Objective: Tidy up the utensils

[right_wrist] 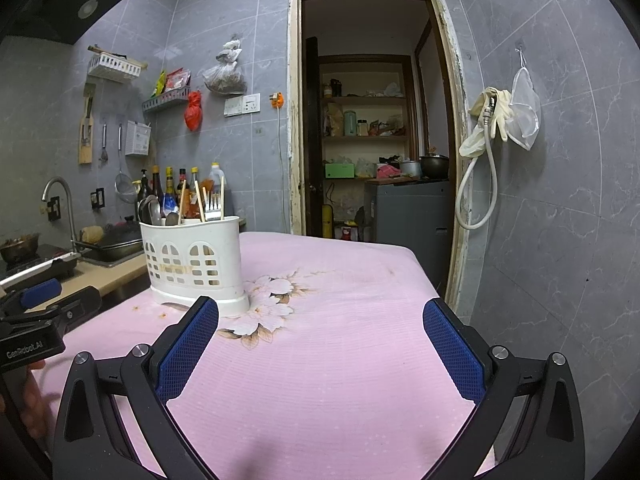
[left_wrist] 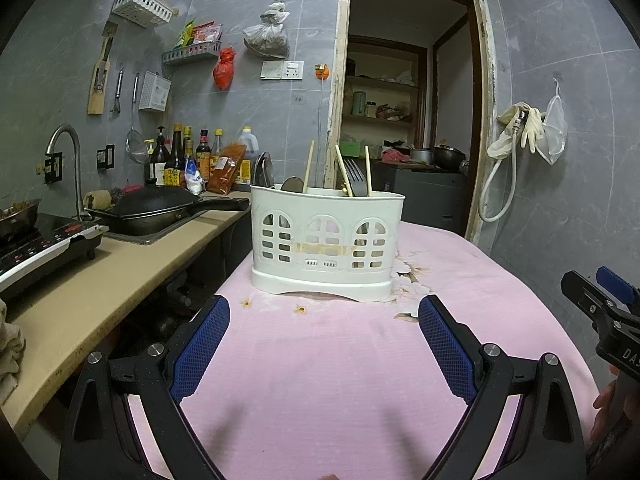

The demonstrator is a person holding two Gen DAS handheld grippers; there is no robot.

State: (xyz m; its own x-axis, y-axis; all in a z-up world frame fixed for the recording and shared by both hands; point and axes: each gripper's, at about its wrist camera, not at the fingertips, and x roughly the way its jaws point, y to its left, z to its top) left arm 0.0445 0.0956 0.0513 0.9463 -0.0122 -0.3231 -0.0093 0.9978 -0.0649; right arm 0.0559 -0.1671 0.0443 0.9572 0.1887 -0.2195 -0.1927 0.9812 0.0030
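A white plastic utensil caddy [left_wrist: 326, 244] [right_wrist: 194, 266] stands upright on the pink tablecloth [left_wrist: 332, 368] [right_wrist: 340, 344]. Wooden chopsticks [left_wrist: 309, 166] [right_wrist: 199, 202], a fork [left_wrist: 355, 178] [right_wrist: 213, 204] and spoons [left_wrist: 293, 185] [right_wrist: 151, 210] stick up out of it. My left gripper [left_wrist: 324, 312] is open and empty, a short way in front of the caddy. My right gripper [right_wrist: 320, 316] is open and empty too, to the right of the caddy and nearer the table's front. Each gripper shows at the edge of the other's view: the right one [left_wrist: 604, 300], the left one [right_wrist: 44, 300].
To the left runs a beige counter [left_wrist: 104, 280] with an induction hob [left_wrist: 40, 246], a sink holding a black wok [left_wrist: 160, 206] and several sauce bottles [left_wrist: 188, 156]. An open doorway [right_wrist: 372, 128] lies behind the table. A hose and gloves [right_wrist: 488, 120] hang on the right wall.
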